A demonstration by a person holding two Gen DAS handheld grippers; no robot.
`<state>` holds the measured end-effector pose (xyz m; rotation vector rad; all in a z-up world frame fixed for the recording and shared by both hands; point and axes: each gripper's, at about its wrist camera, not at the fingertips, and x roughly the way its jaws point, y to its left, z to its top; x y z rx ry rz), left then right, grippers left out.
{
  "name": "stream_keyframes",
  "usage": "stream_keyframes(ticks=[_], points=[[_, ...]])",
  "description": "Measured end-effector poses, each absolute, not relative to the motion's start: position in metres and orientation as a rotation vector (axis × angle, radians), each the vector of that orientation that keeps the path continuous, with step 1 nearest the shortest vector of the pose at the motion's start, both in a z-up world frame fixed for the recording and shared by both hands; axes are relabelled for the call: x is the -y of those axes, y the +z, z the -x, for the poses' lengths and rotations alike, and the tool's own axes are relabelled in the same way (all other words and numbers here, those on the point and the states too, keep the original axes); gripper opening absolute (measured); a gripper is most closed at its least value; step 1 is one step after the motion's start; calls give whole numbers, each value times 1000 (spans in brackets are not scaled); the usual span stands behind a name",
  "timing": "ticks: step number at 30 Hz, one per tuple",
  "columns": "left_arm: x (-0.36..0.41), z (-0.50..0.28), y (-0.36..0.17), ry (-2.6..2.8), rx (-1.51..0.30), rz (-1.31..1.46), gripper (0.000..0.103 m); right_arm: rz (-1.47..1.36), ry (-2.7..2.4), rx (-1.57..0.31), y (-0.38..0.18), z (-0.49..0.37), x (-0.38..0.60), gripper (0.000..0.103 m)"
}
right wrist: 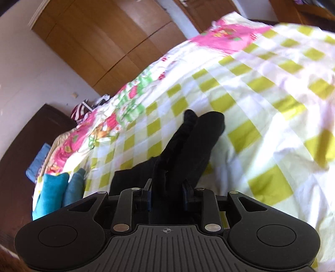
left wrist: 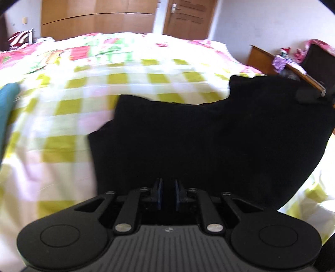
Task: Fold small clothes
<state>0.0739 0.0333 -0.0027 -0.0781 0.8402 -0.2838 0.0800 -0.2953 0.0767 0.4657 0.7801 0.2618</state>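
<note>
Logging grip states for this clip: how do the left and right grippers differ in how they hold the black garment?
The left gripper has its jaws nearly together on a broad, flat spread of the black garment; the right gripper has its jaws wider apart around a thicker, bunched fold. The left view is level; the right is tilted. Both hold the same cloth above the checked bedspread.

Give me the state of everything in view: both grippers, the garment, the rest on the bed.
Left gripper: shut on the black garment.
Right gripper: shut on the same garment.
Black garment: lifted, stretched between the grippers.
Teal clothes: lying bunched at the bed edge.
Bedspread: spread, lightly wrinkled.
Door: closed.
</note>
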Motion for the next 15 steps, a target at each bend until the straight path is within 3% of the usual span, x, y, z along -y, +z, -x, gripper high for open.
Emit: stream_keyframes(ticks=[5, 15], points=[[-62, -70, -13, -288, -896, 237, 26, -134, 434, -736, 109, -92, 185, 26], [-86, -66, -20, -321, -930, 352, 26, 58, 584, -904, 58, -98, 67, 24]])
